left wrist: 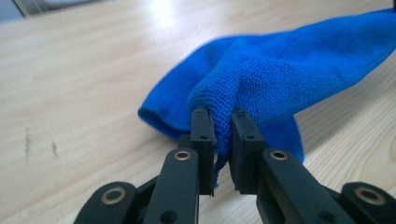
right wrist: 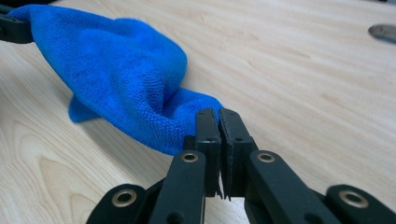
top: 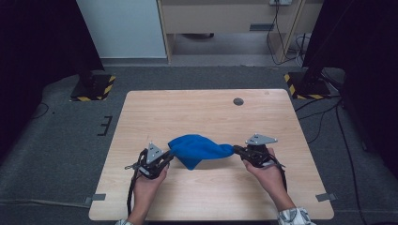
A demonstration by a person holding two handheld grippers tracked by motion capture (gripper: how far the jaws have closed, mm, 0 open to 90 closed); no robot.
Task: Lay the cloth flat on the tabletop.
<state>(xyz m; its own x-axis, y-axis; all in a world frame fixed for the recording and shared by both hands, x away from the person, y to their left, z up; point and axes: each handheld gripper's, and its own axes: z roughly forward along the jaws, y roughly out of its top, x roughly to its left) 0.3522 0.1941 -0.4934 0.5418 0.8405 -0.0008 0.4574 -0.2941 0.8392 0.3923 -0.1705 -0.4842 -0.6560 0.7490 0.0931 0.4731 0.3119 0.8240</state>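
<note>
The left gripper (top: 165, 158) and right gripper (top: 238, 151) are each pinching an end of the blue cloth (top: 199, 149), which is sagging between them low in the frame, leaving the table (top: 187, 110) bare toward its far edge.

We're looking down our right gripper (right wrist: 219, 122) here, and its two black jaws are pinching tight on a corner of the blue cloth (right wrist: 121, 70). The cloth is bunching up and stretching away to the upper left, where the other gripper (right wrist: 14, 28) is gripping its far end. Part of it is sagging onto the light wooden counter (right wrist: 303, 84). A small dark disc (right wrist: 383, 31) is sitting at the far right edge.
</note>
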